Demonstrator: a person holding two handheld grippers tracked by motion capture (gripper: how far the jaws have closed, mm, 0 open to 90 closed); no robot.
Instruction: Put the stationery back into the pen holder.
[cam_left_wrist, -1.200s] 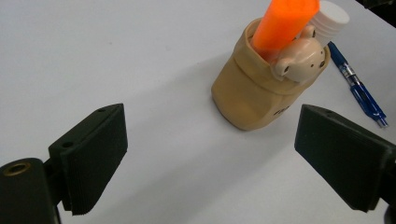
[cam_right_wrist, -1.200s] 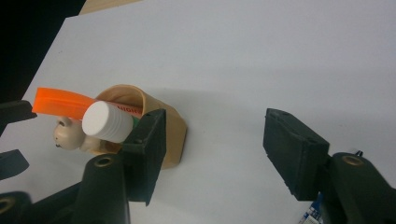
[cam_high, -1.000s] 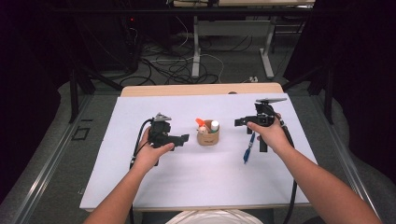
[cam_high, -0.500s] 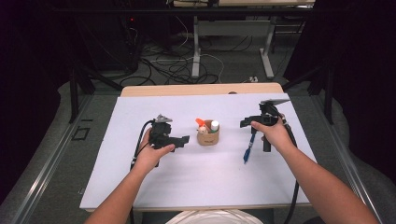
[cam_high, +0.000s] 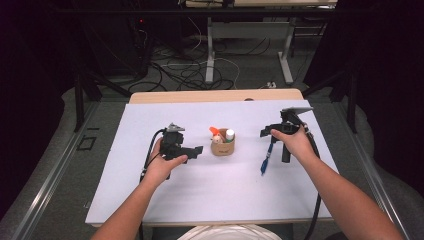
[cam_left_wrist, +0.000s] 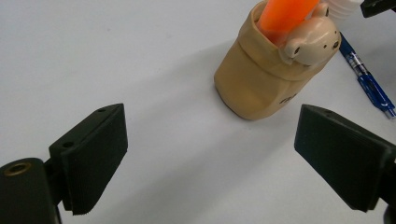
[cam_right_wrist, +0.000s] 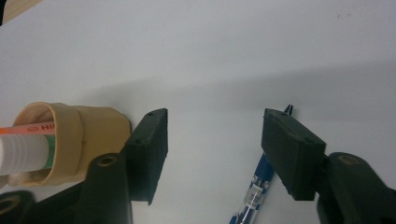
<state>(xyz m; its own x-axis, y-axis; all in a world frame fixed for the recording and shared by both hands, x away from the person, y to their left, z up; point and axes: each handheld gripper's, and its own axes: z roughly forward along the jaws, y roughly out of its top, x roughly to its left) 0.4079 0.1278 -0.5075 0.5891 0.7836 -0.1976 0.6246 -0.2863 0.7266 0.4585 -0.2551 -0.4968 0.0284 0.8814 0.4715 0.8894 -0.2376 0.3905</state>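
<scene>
A tan cup (cam_high: 222, 146) stands mid-table with an orange marker (cam_high: 214, 131) and a white-capped tube (cam_high: 229, 133) in it. My left gripper (cam_high: 198, 150) is level just left of the cup, open wide and empty. In the left gripper view the cup (cam_left_wrist: 266, 79) has a bear figure (cam_left_wrist: 313, 42) on its rim. My right gripper (cam_high: 264, 132) hovers right of the cup, open; its jaws have just been closing with nothing between them. A blue pen (cam_high: 266, 159) lies on the table under it, and in the right gripper view this pen (cam_right_wrist: 254, 196) lies by the right jaw.
A white sheet (cam_high: 150, 200) covers the table, and bare wood (cam_high: 215, 95) shows at the far edge. Table legs and cables (cam_high: 200, 70) lie on the floor beyond. Black cables trail from both grippers toward the person.
The right hand has drifted a little to the right, away from the cup. The left hand, the cup and the pen stay where they were.
</scene>
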